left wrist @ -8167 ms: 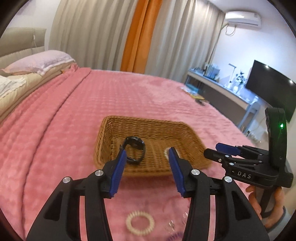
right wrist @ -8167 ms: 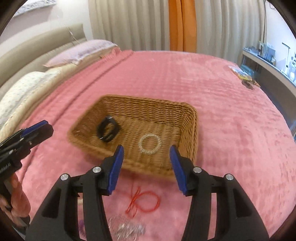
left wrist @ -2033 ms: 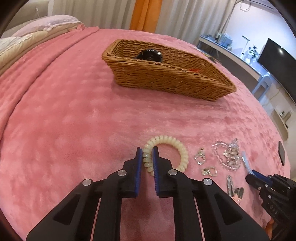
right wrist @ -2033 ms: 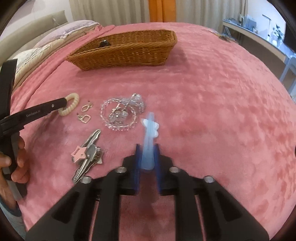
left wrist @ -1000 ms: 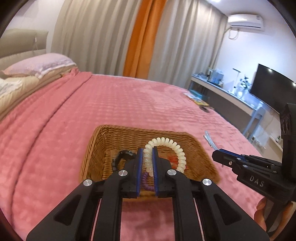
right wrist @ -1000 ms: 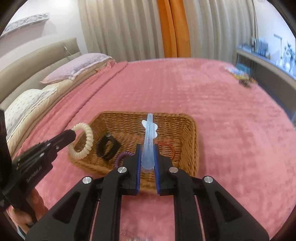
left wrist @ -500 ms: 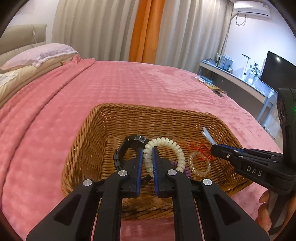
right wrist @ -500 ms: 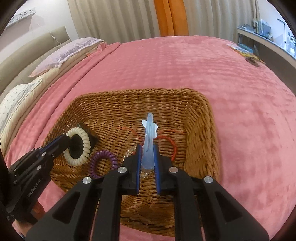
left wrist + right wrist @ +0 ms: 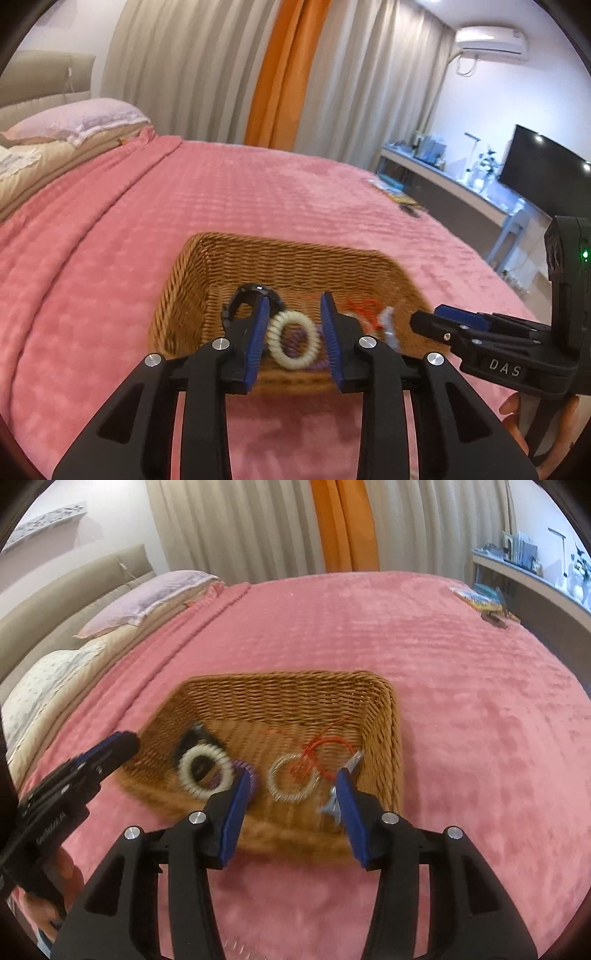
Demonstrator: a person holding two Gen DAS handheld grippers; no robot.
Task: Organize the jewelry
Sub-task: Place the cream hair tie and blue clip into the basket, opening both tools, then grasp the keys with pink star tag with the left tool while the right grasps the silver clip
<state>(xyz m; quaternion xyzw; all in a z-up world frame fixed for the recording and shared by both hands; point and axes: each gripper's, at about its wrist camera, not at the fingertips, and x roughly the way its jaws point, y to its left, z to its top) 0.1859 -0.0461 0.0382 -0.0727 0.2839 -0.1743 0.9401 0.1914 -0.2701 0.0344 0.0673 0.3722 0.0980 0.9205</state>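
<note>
A wicker basket (image 9: 207, 258) (image 9: 384, 716) sits on the pink bed. In it lie a cream spiral hair tie (image 9: 293, 345) (image 9: 205, 770), a black band (image 9: 255, 291) (image 9: 195, 736), a purple coil (image 9: 245, 770), a clear bead bracelet (image 9: 291, 781), a red cord (image 9: 325, 747) (image 9: 364, 308) and a pale blue hair clip (image 9: 345, 781) (image 9: 388, 326). My left gripper (image 9: 293, 341) is open and empty above the basket's near edge. My right gripper (image 9: 293, 808) is open and empty above the near right part of the basket.
The pink blanket (image 9: 110, 240) covers the bed all round the basket. Pillows (image 9: 147, 594) lie at the far left. A desk with a TV (image 9: 546, 177) stands off the right side of the bed. A small item (image 9: 480, 602) lies at the bed's far right edge.
Both grippers have opened and pulled back from the basket. The cream hair tie dropped from the left one and the blue clip from the right one; both now lie in the basket.
</note>
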